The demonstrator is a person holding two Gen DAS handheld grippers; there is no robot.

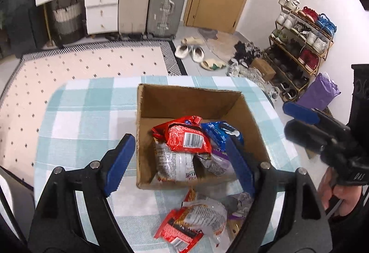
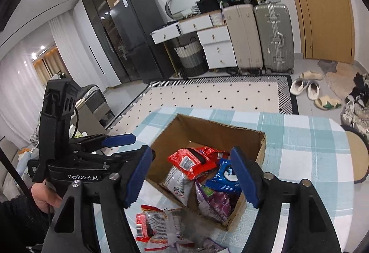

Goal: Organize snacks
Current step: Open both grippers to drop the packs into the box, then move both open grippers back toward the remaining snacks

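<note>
Both your tools hang wide and empty, left tool [image 1: 177, 160], right tool [image 2: 192, 175], over the brown cardboard box [image 1: 184, 98] of snack packets; more packets [image 1: 196, 218] lie on the checked table [image 1: 87, 114].

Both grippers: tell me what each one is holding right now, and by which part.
Nothing is held. The left gripper and the right gripper both stand open above the cardboard box, with no packet between the pads.
</note>
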